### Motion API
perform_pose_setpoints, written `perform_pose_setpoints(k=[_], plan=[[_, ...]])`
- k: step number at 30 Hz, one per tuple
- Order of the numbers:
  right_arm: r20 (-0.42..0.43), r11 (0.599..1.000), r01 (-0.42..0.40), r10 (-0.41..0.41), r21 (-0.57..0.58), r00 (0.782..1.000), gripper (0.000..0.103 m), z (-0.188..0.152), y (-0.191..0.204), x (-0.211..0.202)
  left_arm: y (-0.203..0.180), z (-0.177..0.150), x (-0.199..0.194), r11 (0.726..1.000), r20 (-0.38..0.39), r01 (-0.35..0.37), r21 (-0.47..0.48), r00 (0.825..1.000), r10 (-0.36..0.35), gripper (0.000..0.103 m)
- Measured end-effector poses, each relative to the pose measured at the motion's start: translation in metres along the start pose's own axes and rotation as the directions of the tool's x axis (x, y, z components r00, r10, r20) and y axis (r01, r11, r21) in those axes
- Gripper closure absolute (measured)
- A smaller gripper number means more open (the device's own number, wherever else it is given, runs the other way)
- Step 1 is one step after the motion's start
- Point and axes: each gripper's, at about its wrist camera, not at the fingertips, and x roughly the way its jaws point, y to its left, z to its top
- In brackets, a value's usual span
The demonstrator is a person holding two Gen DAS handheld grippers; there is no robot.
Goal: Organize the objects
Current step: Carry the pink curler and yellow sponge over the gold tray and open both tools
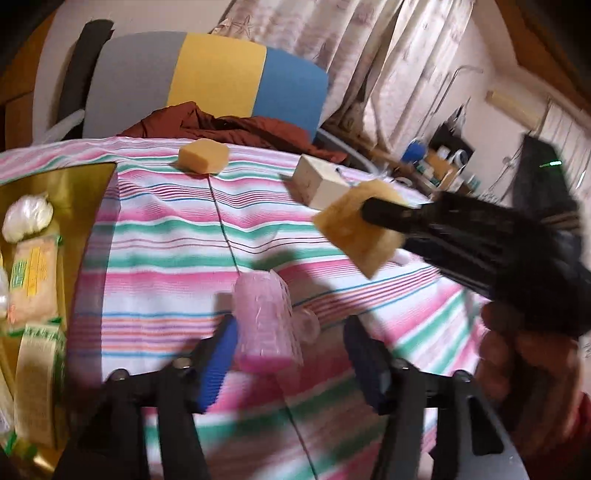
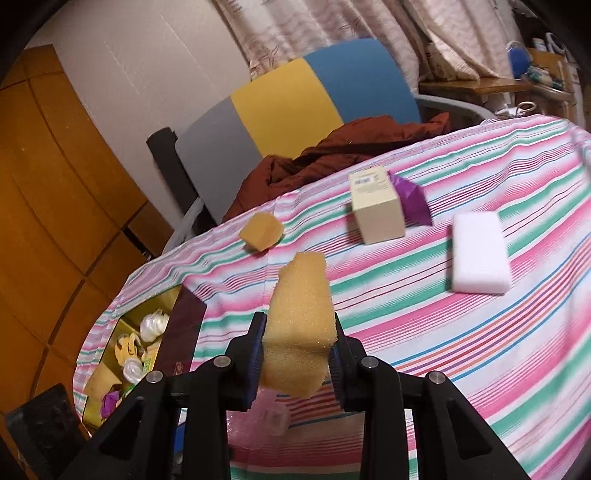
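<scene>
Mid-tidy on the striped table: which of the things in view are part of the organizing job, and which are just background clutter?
Part of the job:
- yellow sponge clamped in the right gripper
- pink cup between the open left gripper's fingers
- small yellow sponge
- cream box
- white foam block
- gold storage box

Just lying about:
- rust-red jacket
- striped chair back
- curtains

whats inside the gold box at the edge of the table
The gold box holds white bundles, yellowish packets and something purple. Its flap and the packets cover whatever lies deeper.
</scene>
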Motion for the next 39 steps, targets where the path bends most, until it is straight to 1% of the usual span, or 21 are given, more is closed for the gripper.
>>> perform_pose_setpoints(k=[2, 3, 5, 6, 7, 9, 10, 11, 13, 17, 21, 26, 30, 34, 35, 38, 39], plan=[[0.006, 1.0, 0.002, -0.002, 0.009, 1.0, 0.072, 0.001, -0.004, -0.004, -0.005, 0.004, 0.013, 0.997, -0.016, -0.075, 0.027, 0.997, 0.075, 0.04], [0.007, 1.0, 0.004, -0.004, 0.013, 1.0, 0.072, 0.001, -0.005, -0.005, -0.006, 0.004, 0.019, 0.995, -0.028, -0.096, 0.039, 0.995, 0.097, 0.04], [0.007, 1.0, 0.003, -0.003, 0.021, 1.0, 0.072, 0.0, -0.009, -0.006, -0.006, 0.002, 0.033, 0.992, -0.067, -0.113, 0.063, 0.991, 0.118, 0.038], [0.004, 1.0, 0.001, -0.001, 0.025, 1.0, 0.072, 0.0, -0.01, -0.006, -0.007, -0.001, 0.038, 0.993, -0.066, -0.099, 0.07, 0.992, 0.103, 0.037], [0.0, 1.0, -0.001, 0.001, 0.03, 1.0, 0.072, 0.0, -0.012, -0.006, -0.009, -0.002, 0.037, 0.991, -0.049, -0.104, 0.086, 0.993, 0.109, 0.037], [-0.012, 0.999, -0.008, 0.009, 0.041, 1.0, 0.072, -0.002, -0.014, -0.003, -0.014, -0.007, 0.037, 0.986, -0.034, -0.104, 0.127, 0.993, 0.109, 0.042], [-0.016, 0.999, -0.01, 0.011, 0.042, 1.0, 0.072, -0.003, -0.014, -0.002, -0.015, -0.008, 0.036, 0.987, -0.028, -0.093, 0.134, 0.995, 0.098, 0.05], [-0.017, 0.999, -0.009, 0.009, 0.039, 1.0, 0.072, -0.003, -0.014, -0.002, -0.016, -0.01, 0.034, 0.987, -0.025, -0.088, 0.137, 0.995, 0.092, 0.063], [-0.019, 0.999, -0.011, 0.012, 0.033, 1.0, 0.072, -0.004, -0.012, -0.001, -0.015, -0.014, 0.028, 0.989, -0.024, -0.073, 0.131, 0.997, 0.077, 0.065], [-0.027, 1.0, -0.021, 0.021, 0.022, 0.999, 0.072, -0.008, -0.005, 0.001, -0.01, -0.018, 0.005, 0.994, 0.007, -0.048, 0.102, 0.999, 0.048, 0.067], [-0.044, 0.999, -0.047, 0.047, 0.003, 0.998, 0.072, -0.013, 0.01, 0.005, 0.0, -0.015, -0.027, 0.998, 0.06, -0.035, 0.06, 0.998, 0.032, 0.067], [-0.07, 0.994, -0.101, 0.099, -0.03, 0.993, 0.072, -0.013, 0.04, 0.015, 0.028, -0.009, -0.065, 0.999, 0.13, -0.042, -0.01, 0.991, 0.043, 0.067], [-0.089, 0.984, -0.156, 0.148, -0.09, 0.985, 0.072, -0.012, 0.078, 0.023, 0.059, -0.004, -0.094, 0.994, 0.173, -0.074, -0.08, 0.981, 0.087, 0.067], [-0.121, 0.968, -0.203, 0.187, -0.146, 0.975, 0.072, -0.014, 0.117, 0.039, 0.093, -0.004, -0.117, 0.981, 0.211, -0.14, -0.134, 0.963, 0.166, 0.067], [-0.129, 0.964, -0.212, 0.192, -0.164, 0.973, 0.072, -0.016, 0.127, 0.043, 0.105, -0.004, -0.125, 0.974, 0.221, -0.162, -0.16, 0.956, 0.195, 0.067], [-0.156, 0.948, -0.234, 0.203, -0.217, 0.967, 0.072, -0.019, 0.158, 0.057, 0.134, -0.003, -0.133, 0.955, 0.223, -0.192, -0.227, 0.944, 0.243, 0.067], [-0.164, 0.942, -0.235, 0.2, -0.24, 0.966, 0.072, -0.021, 0.168, 0.063, 0.146, -0.002, -0.135, 0.944, 0.218, -0.212, -0.253, 0.938, 0.269, 0.067]])
